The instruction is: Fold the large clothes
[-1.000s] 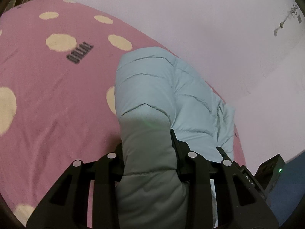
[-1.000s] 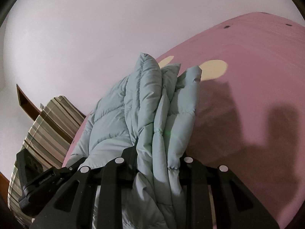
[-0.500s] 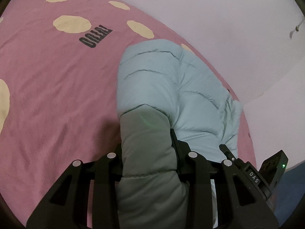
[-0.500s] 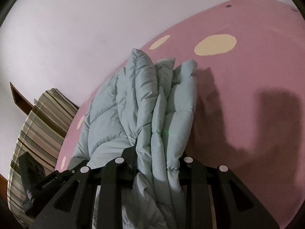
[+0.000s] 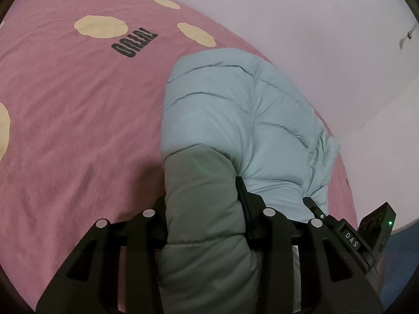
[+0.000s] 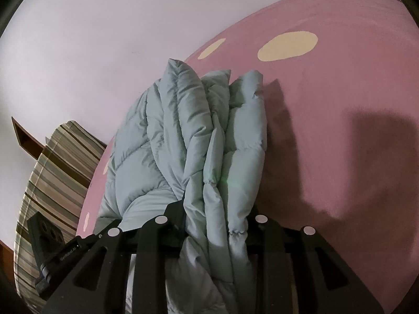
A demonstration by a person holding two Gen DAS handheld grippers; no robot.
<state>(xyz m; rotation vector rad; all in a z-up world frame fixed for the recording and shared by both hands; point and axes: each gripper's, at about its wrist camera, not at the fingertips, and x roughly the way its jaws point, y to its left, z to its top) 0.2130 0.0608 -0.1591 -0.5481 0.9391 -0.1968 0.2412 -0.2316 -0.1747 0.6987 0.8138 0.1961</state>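
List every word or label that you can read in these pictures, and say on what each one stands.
"DAS": on a small label on the other tool, at the lower right of the left view.
Dark print on the pink bedspread: upside down, not surely readable.
Small white print on the other tool in the right view: too blurred.

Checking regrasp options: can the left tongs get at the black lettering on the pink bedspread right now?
Probably not: the left tongs are clamped on the puffy jacket, so they're occupied. The lettering itself lies uncovered on the bedspread, clear of the jacket, once they release.
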